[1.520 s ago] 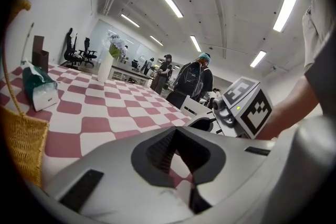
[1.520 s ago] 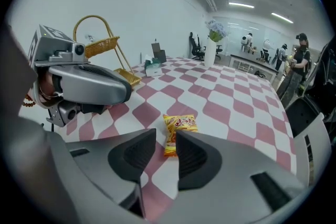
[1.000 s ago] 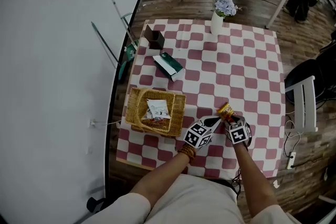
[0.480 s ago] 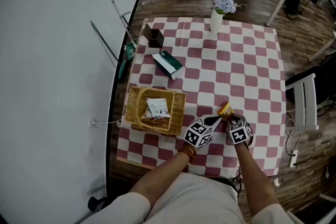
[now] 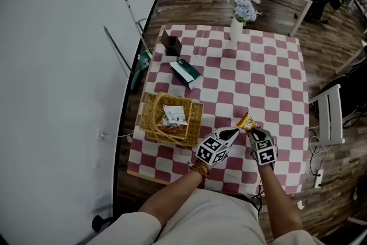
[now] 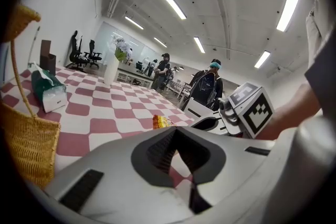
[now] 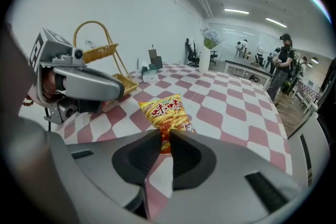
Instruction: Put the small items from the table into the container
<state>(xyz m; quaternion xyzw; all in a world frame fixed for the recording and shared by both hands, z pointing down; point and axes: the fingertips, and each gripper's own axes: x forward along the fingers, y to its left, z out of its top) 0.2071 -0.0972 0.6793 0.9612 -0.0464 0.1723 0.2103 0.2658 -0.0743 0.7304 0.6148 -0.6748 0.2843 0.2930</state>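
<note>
My left gripper (image 5: 234, 132) and right gripper (image 5: 253, 129) are grey, black-padded, each with a black-and-white marker cube (image 5: 209, 150). Beaded bracelet (image 5: 202, 167) on my left wrist, pale beige trousers (image 5: 200, 215).

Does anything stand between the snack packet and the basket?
Yes, partly: the left gripper lies beside the snack packet, on the side towards the basket, close to the direct path. Nothing else is between them.

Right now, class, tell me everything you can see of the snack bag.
The bag is a small, glossy yellow-orange packet, plastic by its look, printed with red characters and pictured fries. It looks slightly crumpled. The right gripper, its jaws closing, pinches its near end; the rest slants away over the checked cloth.
</note>
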